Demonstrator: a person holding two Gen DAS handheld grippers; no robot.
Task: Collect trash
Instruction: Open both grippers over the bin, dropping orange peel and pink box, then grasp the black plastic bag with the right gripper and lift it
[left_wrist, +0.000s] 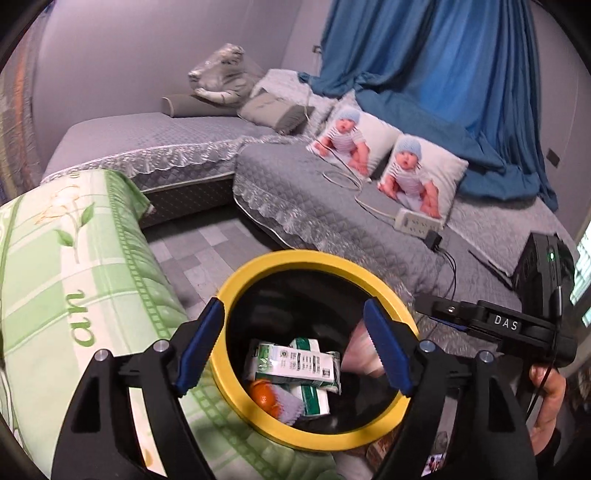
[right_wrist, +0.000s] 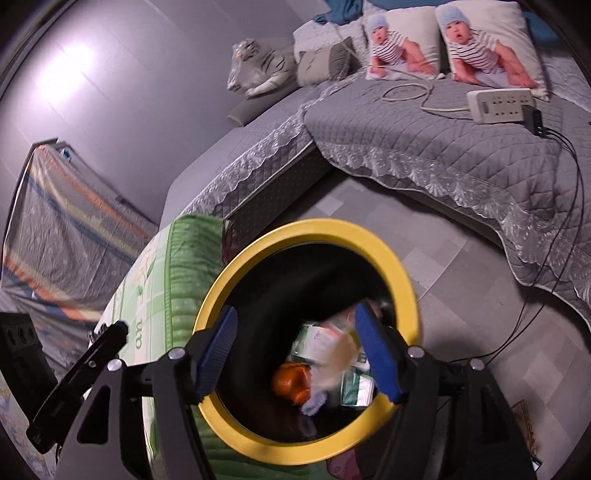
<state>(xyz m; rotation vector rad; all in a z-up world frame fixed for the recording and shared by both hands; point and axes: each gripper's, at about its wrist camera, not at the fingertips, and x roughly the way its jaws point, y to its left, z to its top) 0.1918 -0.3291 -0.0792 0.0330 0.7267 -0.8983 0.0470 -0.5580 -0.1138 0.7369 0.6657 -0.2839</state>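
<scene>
Both grippers hang over the yellow-rimmed bin (left_wrist: 236, 295), jaws apart. The left gripper (left_wrist: 295, 350) grips nothing. Beside the right gripper (right_wrist: 295, 354), a blurred wrapper (right_wrist: 336, 354) lies against one finger (whether pinched, unclear). In the bin: several green-and-white cartons (left_wrist: 295, 363), one orange fruit (left_wrist: 263, 397). The bin touches a green quilted cushion (left_wrist: 74, 277); grey floor (right_wrist: 443, 273) lies open toward the sofa (right_wrist: 424, 133), which bears two baby-print pillows (left_wrist: 421, 173).
</scene>
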